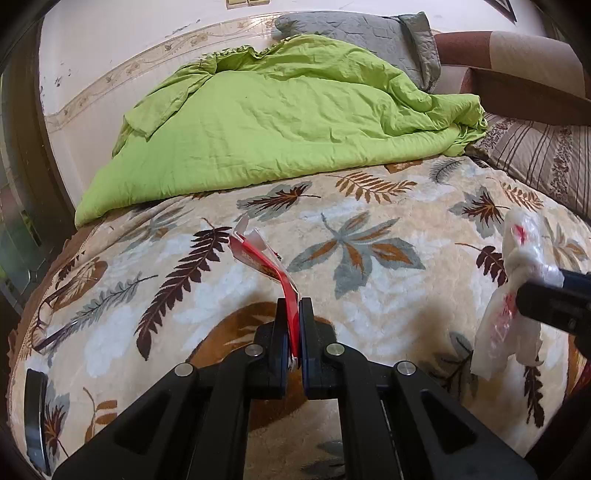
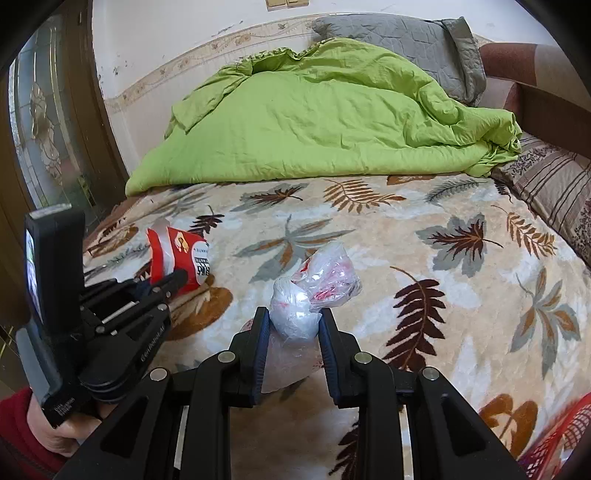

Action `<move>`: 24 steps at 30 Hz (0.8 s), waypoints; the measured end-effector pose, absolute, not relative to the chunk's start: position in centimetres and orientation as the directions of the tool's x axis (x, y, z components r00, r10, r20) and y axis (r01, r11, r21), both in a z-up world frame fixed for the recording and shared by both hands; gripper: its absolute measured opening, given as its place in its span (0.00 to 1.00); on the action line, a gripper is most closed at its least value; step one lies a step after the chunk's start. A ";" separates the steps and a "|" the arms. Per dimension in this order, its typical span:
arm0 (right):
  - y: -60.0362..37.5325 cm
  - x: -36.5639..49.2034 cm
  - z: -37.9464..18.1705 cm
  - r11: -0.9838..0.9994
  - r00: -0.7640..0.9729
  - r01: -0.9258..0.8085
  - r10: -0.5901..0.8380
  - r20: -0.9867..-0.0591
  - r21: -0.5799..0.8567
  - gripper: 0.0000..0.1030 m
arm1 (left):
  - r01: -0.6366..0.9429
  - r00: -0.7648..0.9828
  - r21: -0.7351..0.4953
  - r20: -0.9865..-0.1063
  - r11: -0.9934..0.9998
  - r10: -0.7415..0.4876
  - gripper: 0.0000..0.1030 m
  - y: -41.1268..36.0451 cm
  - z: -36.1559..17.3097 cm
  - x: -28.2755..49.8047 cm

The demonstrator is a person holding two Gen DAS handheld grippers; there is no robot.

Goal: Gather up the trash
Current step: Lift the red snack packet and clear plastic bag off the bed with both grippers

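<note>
My left gripper (image 1: 294,310) is shut on the lower end of a crumpled red and white wrapper (image 1: 260,254), which stands up above the leaf-patterned blanket (image 1: 369,206). In the right wrist view that wrapper (image 2: 181,254) shows at the left, in the left gripper (image 2: 176,277). My right gripper (image 2: 293,321) is shut on the knot of a clear plastic bag (image 2: 295,314) with red print. From the left wrist view the bag (image 1: 513,280) hangs at the right edge from the right gripper (image 1: 543,286).
A rumpled green quilt (image 1: 280,122) covers the far half of the bed, with a grey pillow (image 1: 369,33) behind and a striped pillow (image 1: 546,155) to the right. Eyeglasses (image 1: 51,317) and a dark flat object (image 1: 35,417) lie near the left edge. A red mesh basket (image 2: 561,435) sits at lower right.
</note>
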State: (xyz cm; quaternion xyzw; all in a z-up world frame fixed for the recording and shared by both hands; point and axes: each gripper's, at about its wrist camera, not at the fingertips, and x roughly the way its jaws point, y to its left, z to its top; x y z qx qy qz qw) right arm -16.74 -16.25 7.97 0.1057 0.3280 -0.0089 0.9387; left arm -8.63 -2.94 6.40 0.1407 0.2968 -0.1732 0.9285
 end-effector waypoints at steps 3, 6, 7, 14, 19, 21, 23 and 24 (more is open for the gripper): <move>-16.4 -16.9 8.2 0.976 0.787 0.087 0.054 -0.614 0.198 0.28 | 0.412 0.762 0.158 -0.600 0.897 -0.244 0.05 -2.9 6.4 -8.7; -16.8 -17.3 8.4 0.975 0.792 0.093 0.051 -0.608 0.203 0.28 | 0.419 0.762 0.159 -0.597 0.894 -0.251 0.05 -3.0 6.4 -8.7; -17.0 -17.5 8.5 0.974 0.796 0.092 0.053 -0.604 0.207 0.28 | 0.420 0.762 0.159 -0.596 0.893 -0.252 0.05 -3.0 6.4 -8.8; -17.7 -17.1 8.0 0.964 0.788 0.105 0.070 -0.612 0.245 0.28 | 0.422 0.765 0.165 -0.592 0.891 -0.253 0.05 -3.2 6.4 -9.0; -16.8 -16.6 7.8 0.971 0.786 0.086 0.073 -0.614 0.225 0.28 | 0.422 0.766 0.163 -0.591 0.892 -0.254 0.05 -3.2 6.4 -9.0; -16.6 -16.5 7.7 0.972 0.785 0.078 0.076 -0.615 0.220 0.28 | 0.421 0.766 0.165 -0.591 0.892 -0.252 0.05 -3.2 6.4 -9.0; -16.6 -16.5 7.6 0.972 0.785 0.078 0.077 -0.615 0.221 0.28 | 0.424 0.765 0.165 -0.592 0.891 -0.255 0.05 -3.2 6.4 -9.0; -16.6 -16.5 7.6 0.972 0.785 0.078 0.077 -0.614 0.222 0.28 | 0.422 0.766 0.165 -0.591 0.891 -0.253 0.05 -3.2 6.4 -9.0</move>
